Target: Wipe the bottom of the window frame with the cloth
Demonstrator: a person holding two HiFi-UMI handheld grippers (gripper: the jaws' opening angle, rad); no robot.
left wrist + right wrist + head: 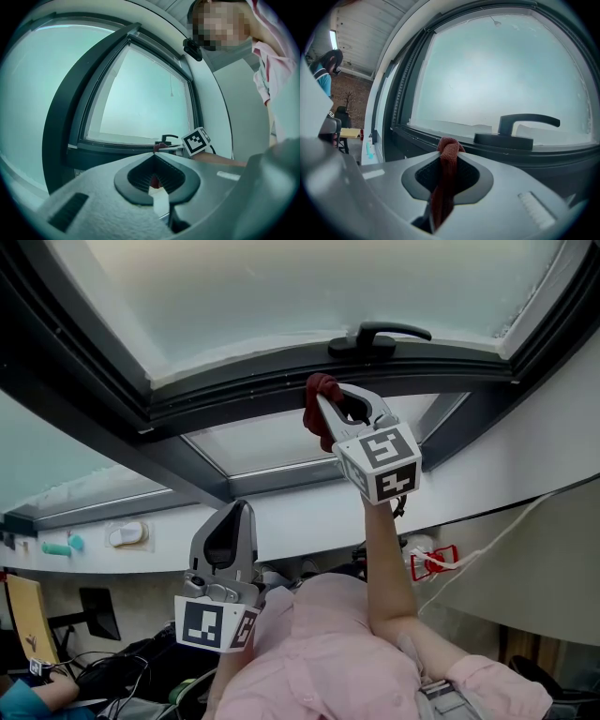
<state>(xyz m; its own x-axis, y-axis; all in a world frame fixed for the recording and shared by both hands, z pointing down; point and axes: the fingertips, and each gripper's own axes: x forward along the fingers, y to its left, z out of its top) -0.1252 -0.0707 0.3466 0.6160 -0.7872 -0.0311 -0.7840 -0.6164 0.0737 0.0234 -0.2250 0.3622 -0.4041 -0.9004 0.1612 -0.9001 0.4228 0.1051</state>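
Your left gripper point(154, 182): jaws together, empty. Your right gripper point(446, 164) clamps the bunched rust-red cloth point(449, 146), its tip just ahead of the jaws at the bottom of the dark window frame point(417, 133). The black lever handle point(520, 127) right of the jaws could snag it. The frame looks smooth, the room below cluttered.

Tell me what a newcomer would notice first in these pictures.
The right gripper stands out first: raised high, its jaws shut on a bunched dark red cloth at the lower bar of the dark grey window frame, left of a black lever handle. The left gripper hangs lower, jaws together, empty.
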